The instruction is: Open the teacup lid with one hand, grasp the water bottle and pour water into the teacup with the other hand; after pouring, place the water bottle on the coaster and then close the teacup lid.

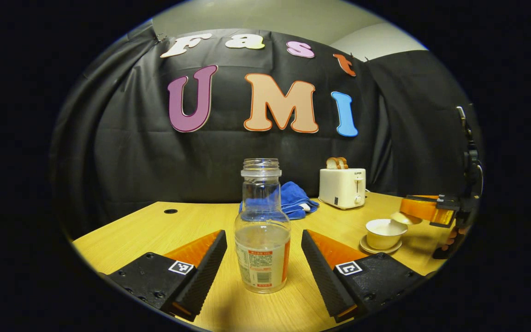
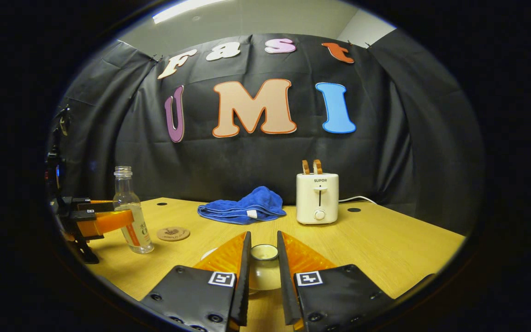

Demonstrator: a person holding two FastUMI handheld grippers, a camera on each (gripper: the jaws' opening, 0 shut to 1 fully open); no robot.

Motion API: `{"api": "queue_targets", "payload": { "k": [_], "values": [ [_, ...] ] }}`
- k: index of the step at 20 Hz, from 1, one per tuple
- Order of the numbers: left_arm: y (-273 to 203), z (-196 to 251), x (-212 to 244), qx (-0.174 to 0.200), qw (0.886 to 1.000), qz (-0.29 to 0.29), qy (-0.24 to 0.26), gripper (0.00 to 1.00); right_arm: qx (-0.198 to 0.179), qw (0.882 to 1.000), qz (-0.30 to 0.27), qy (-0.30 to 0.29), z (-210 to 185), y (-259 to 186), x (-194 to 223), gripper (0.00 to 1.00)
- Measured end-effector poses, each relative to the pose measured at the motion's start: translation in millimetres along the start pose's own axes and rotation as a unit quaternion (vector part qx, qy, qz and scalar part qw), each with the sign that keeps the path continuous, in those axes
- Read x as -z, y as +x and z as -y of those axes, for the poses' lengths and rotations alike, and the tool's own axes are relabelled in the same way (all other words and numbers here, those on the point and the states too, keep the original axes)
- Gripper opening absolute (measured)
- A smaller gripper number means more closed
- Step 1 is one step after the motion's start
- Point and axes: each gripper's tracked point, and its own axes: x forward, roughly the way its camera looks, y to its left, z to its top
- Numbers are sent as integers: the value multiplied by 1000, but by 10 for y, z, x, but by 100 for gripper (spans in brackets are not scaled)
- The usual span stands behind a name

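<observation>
Left gripper view had our left tongs (image 1: pixel 264 263) spread wide around the uncapped water bottle (image 1: pixel 262 235), right tongs (image 2: pixel 263 276) clamped on the teacup lid (image 2: pixel 264 267), so we figured an off-centre squeeze might've tipped it.

Between your left gripper's (image 1: pixel 263 258) black ridged pads you are seeing the clear bottle (image 1: pixel 262 230) with its white-and-orange label. Beyond your right gripper's (image 2: pixel 261 276) orange fingers, a blue cloth (image 2: pixel 242 207) and cream toaster (image 2: pixel 317 198) are resting on the pale wood table (image 2: pixel 385 244).

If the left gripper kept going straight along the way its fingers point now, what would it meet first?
The water bottle: it stands upright on the table, centred between the left gripper's open fingers. The blue cloth lies farther behind.
</observation>
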Motion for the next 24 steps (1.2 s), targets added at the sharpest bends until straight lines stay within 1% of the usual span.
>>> {"api": "queue_targets", "payload": {
  "k": [6, 8, 9, 11, 12, 15, 19, 21, 23, 24],
  "values": [
    [180, -9, 2, 1, 1000, 0, 0, 95, 16, 1000, 2, -1, 177, -50, -13, 34],
    [222, -21, 1, 1, 1000, 0, 0, 92, 18, 1000, 3, -1, 202, -53, -10, 34],
    [241, -8, 4, 3, 1000, -1, 1, 88, 18, 1000, 3, -1, 207, -59, -11, 34],
    [268, 31, 18, 15, 1000, -1, 1, 75, 18, 1000, 2, -1, 203, -60, -7, 34],
    [271, 54, 5, 21, 1000, 0, 1, 75, 18, 1000, 3, -1, 202, -65, -13, 34],
    [264, 38, 3, 21, 1000, -2, 1, 71, 17, 1000, 2, -1, 203, -61, -11, 33],
    [258, 18, 6, 6, 1000, -4, 8, 69, 19, 1000, 2, -1, 226, -63, -10, 34],
    [254, 1, 8, -11, 999, -6, 31, 68, 21, 1000, 2, -1, 250, -77, -13, 33],
    [272, -20, -2, -30, 996, -14, 86, 68, 27, 1000, 3, -1, 301, -91, -20, 34],
    [275, -10, 0, -34, 993, -22, 112, 68, 33, 999, 3, -1, 341, -95, -27, 34]
  ]
}}
